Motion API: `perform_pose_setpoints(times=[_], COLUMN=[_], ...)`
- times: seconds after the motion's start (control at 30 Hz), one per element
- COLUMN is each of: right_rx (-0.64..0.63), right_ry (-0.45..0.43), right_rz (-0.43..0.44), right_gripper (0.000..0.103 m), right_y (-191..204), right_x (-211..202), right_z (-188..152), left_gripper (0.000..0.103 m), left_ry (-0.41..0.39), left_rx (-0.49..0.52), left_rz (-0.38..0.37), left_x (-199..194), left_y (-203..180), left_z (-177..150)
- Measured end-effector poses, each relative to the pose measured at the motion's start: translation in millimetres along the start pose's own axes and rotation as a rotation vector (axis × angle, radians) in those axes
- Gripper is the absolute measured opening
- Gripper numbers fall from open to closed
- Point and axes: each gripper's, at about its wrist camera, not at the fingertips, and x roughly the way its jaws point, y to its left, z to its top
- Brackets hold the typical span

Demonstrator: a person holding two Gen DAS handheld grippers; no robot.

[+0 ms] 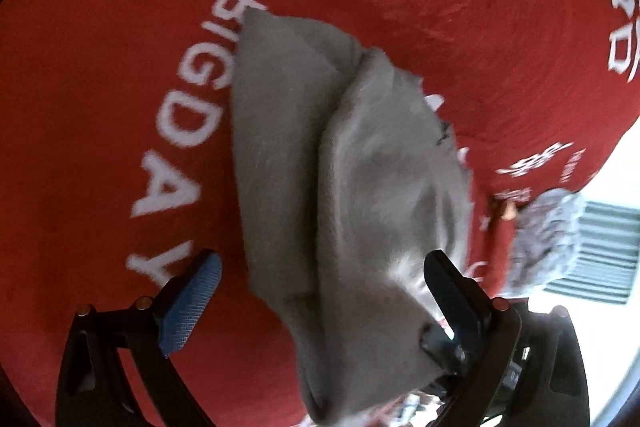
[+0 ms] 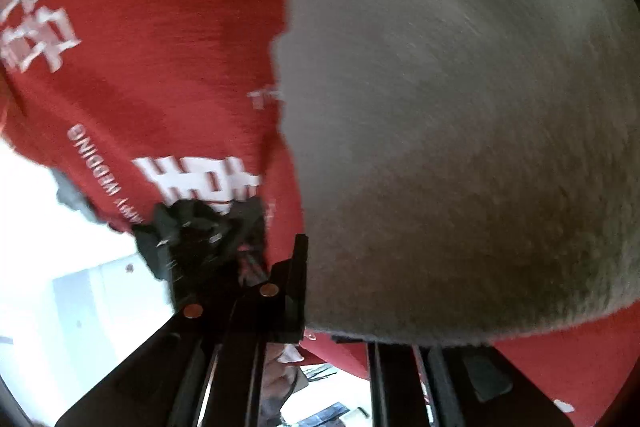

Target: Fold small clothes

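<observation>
A soft grey garment (image 1: 344, 187) lies partly folded on a red cloth (image 1: 100, 87) printed with white letters. The left gripper (image 1: 320, 291) stands open over its near end. The right gripper (image 2: 320, 307), jaws closed, holds the garment's edge, the fabric draped over it.

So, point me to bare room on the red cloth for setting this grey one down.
Free: red cloth left of the grey cloth, over the BIG DAY lettering; also the stretch beyond its far end. Crowded: the near right edge, by the crumpled bundle.
</observation>
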Motion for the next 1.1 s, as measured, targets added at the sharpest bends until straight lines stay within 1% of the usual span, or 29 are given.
perform_pose_setpoints(times=[0.1,0.13,0.17,0.27,0.33,0.4,0.47,0.5,0.53,0.57,0.63,0.67,0.7,0.77,0.83,0.87,0.9,0.93,0.97,1.0,1.03,1.07,1.1], right_rx=[-0.051,-0.060,-0.070,-0.098,-0.099,-0.089,-0.087,-0.094,-0.102,-0.114,-0.163,-0.193,-0.234,-0.284,-0.320,-0.333,-0.349,-0.359,-0.382,-0.408,-0.427,-0.447,-0.456], right_ry=[0.013,0.018,0.027,0.057,0.074,0.088,0.113,0.148,0.181,0.215,0.290,0.304,0.300,0.252,0.142,0.097,0.034,0.003,-0.032,-0.052,-0.061,-0.063,-0.056], right_rz=[0.006,0.003,-0.005,-0.038,-0.050,-0.066,-0.101,-0.139,-0.174,-0.221,-0.318,-0.347,-0.377,-0.419,-0.463,-0.478,-0.506,-0.520,-0.545,-0.581,-0.609,-0.631,-0.634], right_gripper=[0.008,0.008,0.008,0.008,0.008,0.008,0.008,0.009,0.013,0.014,0.019,0.020,0.020,0.034,0.035,0.035,0.034,0.026,0.013,0.009,0.008,0.007,0.007], right_y=[16,19,22,24,21,15,10,8,7,7,8,11,16,25,36,40,46,49,54,58,59,59,57], right_x=[-8,-8,-8,-5,-1,0,1,2,3,3,-1,-7,-17,-35,-58,-65,-72,-75,-74,-71,-67,-61,-56], right_z=[5,7,8,7,4,1,-3,-6,-8,-10,-13,-13,-9,2,25,35,52,61,74,83,90,99,102], left_gripper=[0.101,0.101,0.101,0.101,0.101,0.101,0.087,0.074,0.068,0.066,0.065,0.065,0.065,0.065,0.065,0.065,0.063,0.053,0.049,0.040,0.028,0.024,0.020], left_ry=[0.031,0.041,0.057,0.076,0.059,0.043,0.029,0.030,0.035,0.036,0.032,0.032,0.036,0.040,0.044,0.044,0.036,0.029,0.017,0.003,-0.016,-0.024,-0.031], left_rx=[-0.011,-0.009,-0.004,0.036,0.092,0.126,0.157,0.175,0.191,0.201,0.229,0.241,0.249,0.265,0.291,0.313,0.342,0.359,0.382,0.392,0.392,0.387,0.380], left_rz=[-0.077,-0.090,-0.097,-0.073,-0.026,0.018,0.086,0.136,0.185,0.203,0.226,0.245,0.263,0.299,0.338,0.368,0.408,0.431,0.461,0.465,0.461,0.461,0.459], left_x=[14,18,25,42,51,53,57,61,65,67,68,69,71,78,83,86,88,88,87,86,83,81,78], left_y=[-8,-10,-15,-35,-54,-63,-67,-70,-71,-72,-76,-78,-80,-86,-92,-96,-100,-100,-103,-105,-107,-108,-109], left_z=[12,14,17,20,20,19,19,19,19,19,17,16,15,14,12,10,8,6,4,3,2,3,4])
